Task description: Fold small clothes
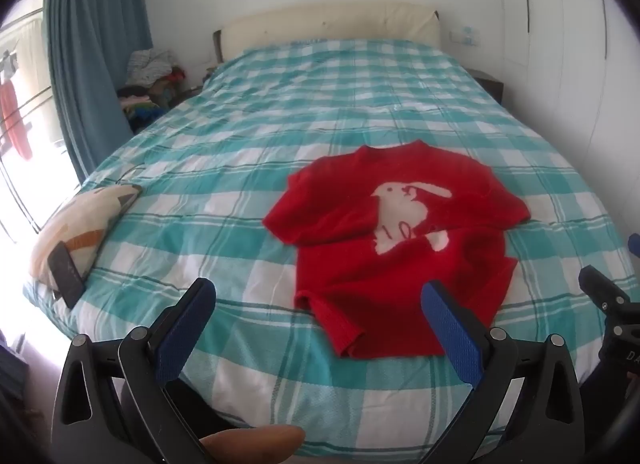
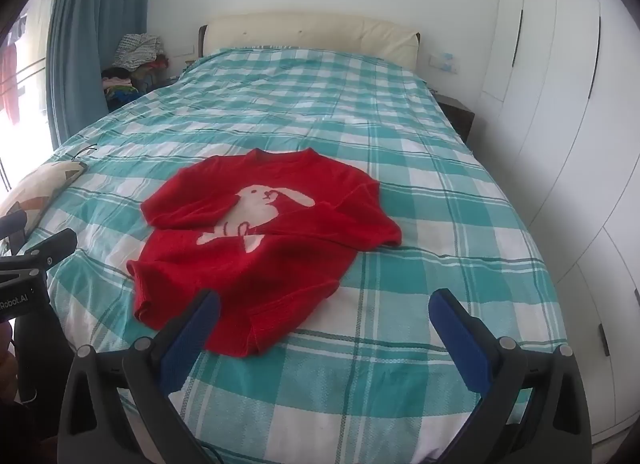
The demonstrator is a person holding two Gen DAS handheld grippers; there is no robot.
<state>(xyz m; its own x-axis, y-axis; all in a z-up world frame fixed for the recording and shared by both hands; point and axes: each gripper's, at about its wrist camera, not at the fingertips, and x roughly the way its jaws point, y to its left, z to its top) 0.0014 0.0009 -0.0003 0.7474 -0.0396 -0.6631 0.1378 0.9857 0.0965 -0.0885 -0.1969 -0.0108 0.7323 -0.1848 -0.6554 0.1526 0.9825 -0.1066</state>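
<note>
A small red sweater (image 1: 396,240) with a white rabbit on its front lies flat on the teal-and-white checked bedspread (image 1: 248,136), both sleeves folded in across the chest. It also shows in the right wrist view (image 2: 260,240). My left gripper (image 1: 318,300) is open and empty, hovering above the bed's near edge just short of the sweater's hem. My right gripper (image 2: 324,308) is open and empty, at the hem's right corner. The right gripper's body shows at the right edge of the left wrist view (image 1: 612,304).
A patterned pillow (image 1: 76,232) with a dark flat object (image 1: 66,276) leaning on it lies at the bed's left edge. A pile of clothes (image 1: 152,80) sits by the blue curtain (image 1: 92,44). White wardrobes (image 2: 560,104) stand along the right of the bed.
</note>
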